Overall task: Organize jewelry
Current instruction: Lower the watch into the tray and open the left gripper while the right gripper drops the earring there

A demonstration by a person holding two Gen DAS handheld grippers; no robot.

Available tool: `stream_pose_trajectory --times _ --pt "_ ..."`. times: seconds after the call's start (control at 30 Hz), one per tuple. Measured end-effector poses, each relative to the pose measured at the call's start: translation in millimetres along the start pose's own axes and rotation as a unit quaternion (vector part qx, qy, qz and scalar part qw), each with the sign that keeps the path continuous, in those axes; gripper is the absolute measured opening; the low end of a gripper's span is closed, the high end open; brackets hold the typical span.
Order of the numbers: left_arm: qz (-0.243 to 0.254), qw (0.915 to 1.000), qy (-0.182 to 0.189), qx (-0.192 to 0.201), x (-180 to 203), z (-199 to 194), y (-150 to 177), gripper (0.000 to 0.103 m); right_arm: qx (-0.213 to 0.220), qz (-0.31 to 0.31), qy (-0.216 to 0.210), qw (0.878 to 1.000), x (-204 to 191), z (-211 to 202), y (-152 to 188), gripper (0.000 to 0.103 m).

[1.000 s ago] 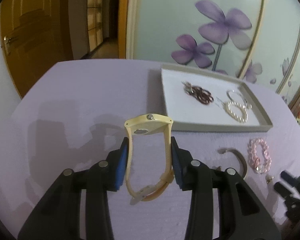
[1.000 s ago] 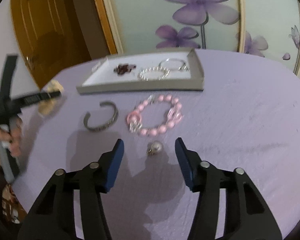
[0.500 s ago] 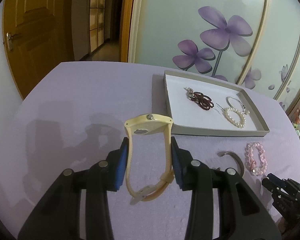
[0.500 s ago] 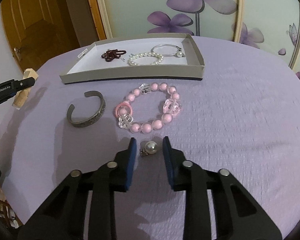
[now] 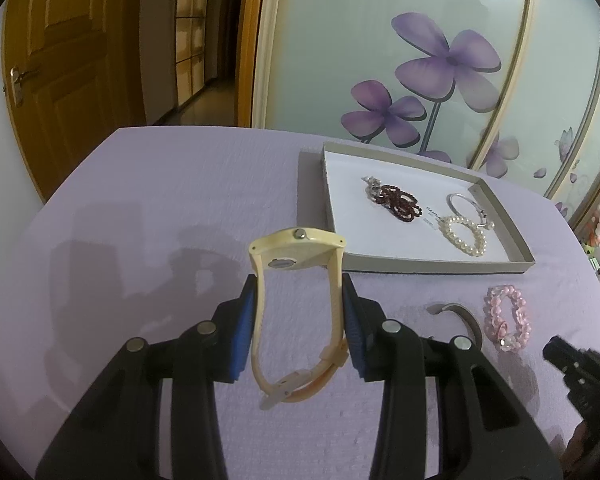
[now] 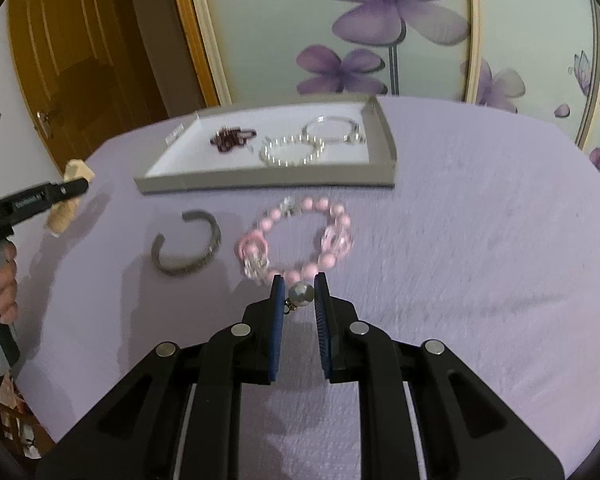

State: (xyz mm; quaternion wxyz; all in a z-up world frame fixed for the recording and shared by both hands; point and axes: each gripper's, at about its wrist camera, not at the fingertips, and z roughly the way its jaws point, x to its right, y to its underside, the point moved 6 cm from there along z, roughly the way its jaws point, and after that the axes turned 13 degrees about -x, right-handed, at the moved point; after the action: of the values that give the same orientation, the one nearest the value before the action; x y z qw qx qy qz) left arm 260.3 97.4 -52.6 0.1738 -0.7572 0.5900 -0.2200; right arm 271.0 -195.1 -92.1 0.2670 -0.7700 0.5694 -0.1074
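the right gripper is pinching a small pearl pendant near the pink bracelet; it's round and risking slipping out. the left gripper is clamping the cream watch, tray far right.

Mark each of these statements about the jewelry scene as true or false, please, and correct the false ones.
1. The left gripper holds a cream plastic wristwatch. True.
2. The right gripper is wide open. False: it is shut on a small grey pearl pendant.
3. The pink bead bracelet lies in the grey cardboard tray. False: it lies on the lilac tablecloth.
4. The white pearl bracelet lies in the tray. True.
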Motion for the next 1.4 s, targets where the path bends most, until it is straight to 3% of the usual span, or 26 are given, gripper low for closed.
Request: stream_pose_trajectory --times 0.33,0.63,1.03,1.4 --pt "0.009 0.9999 0.009 0.005 13.9 1.7 -8.6 0.040 0.045 -0.003 -0.001 0.999 0.0 -15.5 -25.1 0.016" --pt "0.022 0.9992 0.030 0.015 49.8 19.6 -38.9 0.040 0.104 -0.028 0.007 0.994 -2.4 -11.2 -91.4 0.016" --pt "0.048 0.9980 0.040 -0.006 93.8 76.1 -85.2 0.040 0.076 -0.013 0.003 0.997 17.0 32.7 -116.7 0.016" --pt "0.059 0.9974 0.035 -0.025 116.4 114.4 -101.3 0.044 0.064 -0.012 0.002 0.998 26.1 53.6 -132.3 0.016"
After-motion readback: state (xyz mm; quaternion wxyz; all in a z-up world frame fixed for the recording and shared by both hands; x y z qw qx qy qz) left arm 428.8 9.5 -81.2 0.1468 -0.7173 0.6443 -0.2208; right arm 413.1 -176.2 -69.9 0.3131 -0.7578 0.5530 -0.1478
